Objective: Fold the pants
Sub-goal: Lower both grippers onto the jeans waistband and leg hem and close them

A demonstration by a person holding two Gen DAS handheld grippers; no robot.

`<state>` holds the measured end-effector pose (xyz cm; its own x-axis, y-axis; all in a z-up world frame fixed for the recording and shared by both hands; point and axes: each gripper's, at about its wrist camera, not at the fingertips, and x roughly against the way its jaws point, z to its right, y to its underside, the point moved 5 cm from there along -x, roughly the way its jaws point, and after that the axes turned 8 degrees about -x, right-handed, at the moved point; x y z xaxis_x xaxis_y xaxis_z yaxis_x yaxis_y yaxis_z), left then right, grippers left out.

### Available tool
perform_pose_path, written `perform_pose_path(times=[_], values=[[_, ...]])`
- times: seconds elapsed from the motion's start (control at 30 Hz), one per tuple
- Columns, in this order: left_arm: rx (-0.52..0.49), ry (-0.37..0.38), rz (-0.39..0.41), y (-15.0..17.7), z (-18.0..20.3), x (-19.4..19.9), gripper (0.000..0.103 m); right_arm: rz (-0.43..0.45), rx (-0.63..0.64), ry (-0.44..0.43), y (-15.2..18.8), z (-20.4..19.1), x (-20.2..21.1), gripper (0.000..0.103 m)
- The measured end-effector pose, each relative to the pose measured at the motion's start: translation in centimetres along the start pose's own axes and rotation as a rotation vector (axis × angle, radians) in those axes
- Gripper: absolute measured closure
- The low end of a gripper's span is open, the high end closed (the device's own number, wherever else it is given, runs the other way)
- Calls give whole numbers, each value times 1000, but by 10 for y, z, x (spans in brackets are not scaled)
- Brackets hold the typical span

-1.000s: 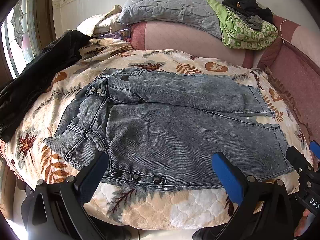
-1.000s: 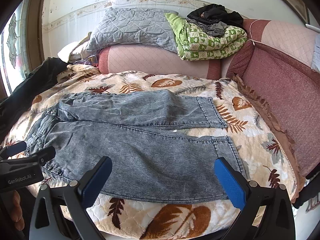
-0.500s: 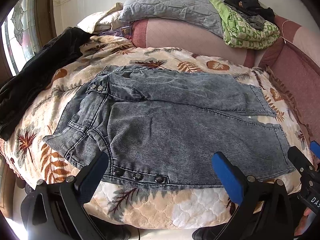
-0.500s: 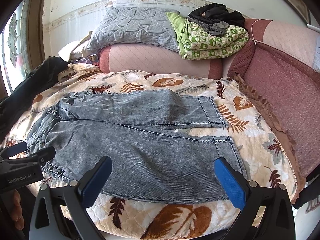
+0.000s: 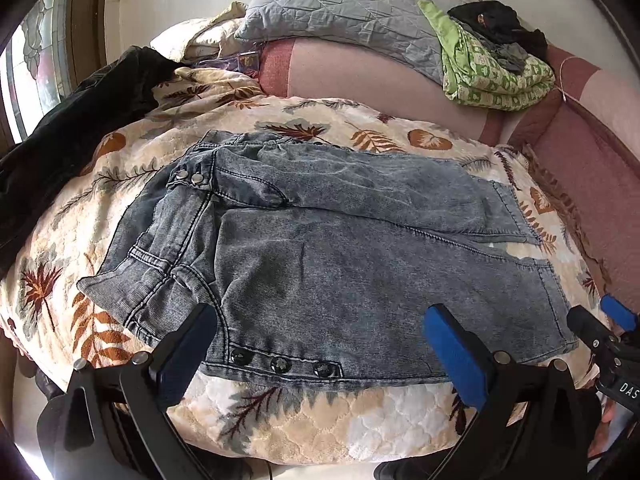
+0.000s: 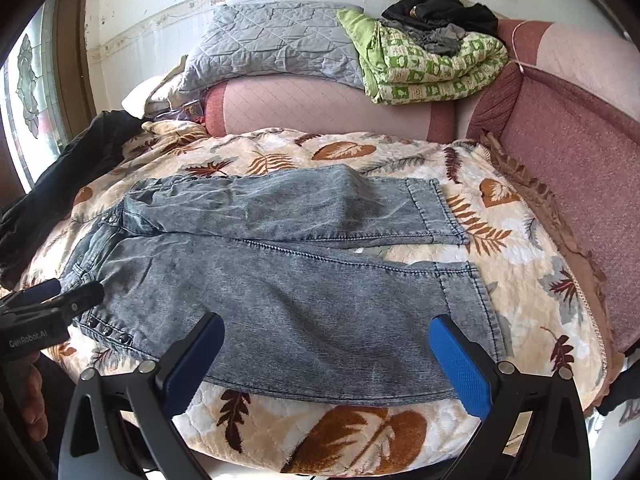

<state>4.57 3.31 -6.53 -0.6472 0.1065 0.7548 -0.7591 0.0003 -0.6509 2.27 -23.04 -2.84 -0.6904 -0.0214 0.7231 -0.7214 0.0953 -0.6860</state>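
Observation:
Grey washed denim pants (image 5: 328, 256) lie flat on a leaf-patterned quilt, waistband to the left and leg hems to the right; the right wrist view shows the same pants (image 6: 288, 272). My left gripper (image 5: 320, 352) stands open over the near edge by the waistband's row of dark snap buttons (image 5: 280, 364), with nothing between its blue pads. My right gripper (image 6: 324, 364) is open over the near leg, close to the near hem (image 6: 468, 312), and holds nothing. Each gripper shows at the edge of the other's view.
The quilt (image 6: 360, 432) covers a pink sofa with a padded back (image 6: 328, 108) and right arm (image 6: 580, 184). A black garment (image 5: 72, 120) lies at far left. A grey cushion (image 6: 272, 44), a green blanket (image 6: 428, 68) and dark clothes sit on the sofa back.
Both grippers have drifted slightly forward and lower toward the pants' near edge. The pants have not moved, and both grippers stay open.

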Motion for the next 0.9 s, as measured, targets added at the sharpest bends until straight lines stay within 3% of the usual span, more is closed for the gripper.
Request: perform_pose_path(times=[0.1, 0.17, 0.33, 0.47, 0.6, 0.7, 0.83, 0.9], values=[[55, 33, 7, -15, -24, -3, 0, -73, -80, -139, -9, 21, -10, 0], [60, 9, 14, -30, -43, -7, 0, -94, -144, -203, -26, 40, -18, 0], [79, -22, -15, -70, -93, -38, 0, -135, -258, -245, -92, 96, -64, 0], [131, -46, -56, -93, -134, -71, 0, -223, -363, -206, -139, 142, -124, 1], [156, -18, -61, -118, -159, -97, 0, -295, -455, -173, -172, 175, -185, 17], [214, 37, -76, -136, -175, -123, 0, -342, -444, -127, -191, 186, -228, 27], [274, 67, -91, -162, -191, -156, 1, -352, -420, -83, -211, 194, -270, 28], [280, 71, -98, -173, -196, -171, 7, -371, -399, -65, -214, 193, -288, 34]])
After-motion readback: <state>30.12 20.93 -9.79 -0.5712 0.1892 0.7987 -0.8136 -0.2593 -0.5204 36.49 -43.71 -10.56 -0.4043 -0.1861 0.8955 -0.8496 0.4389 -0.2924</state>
